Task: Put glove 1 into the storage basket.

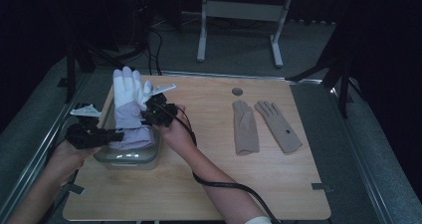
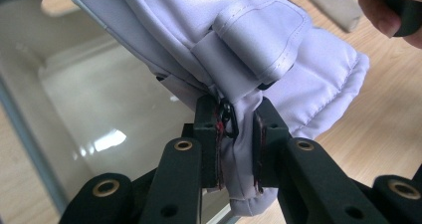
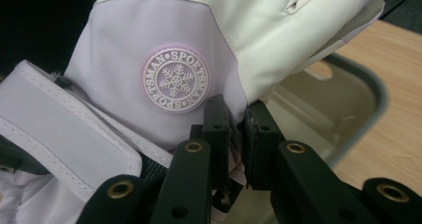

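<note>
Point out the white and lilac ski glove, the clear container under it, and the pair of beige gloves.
ski glove (image 1: 127,97): high view, on its white back.
clear container (image 1: 130,160): high view, on its near wall.
beige gloves (image 1: 246,129): high view, on the left one's palm.

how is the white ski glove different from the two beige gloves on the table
The white ski glove is padded and bulky; the beige gloves are thin and flat. It is held up over the clear container by the left gripper and right gripper; they lie untouched on the table.
</note>
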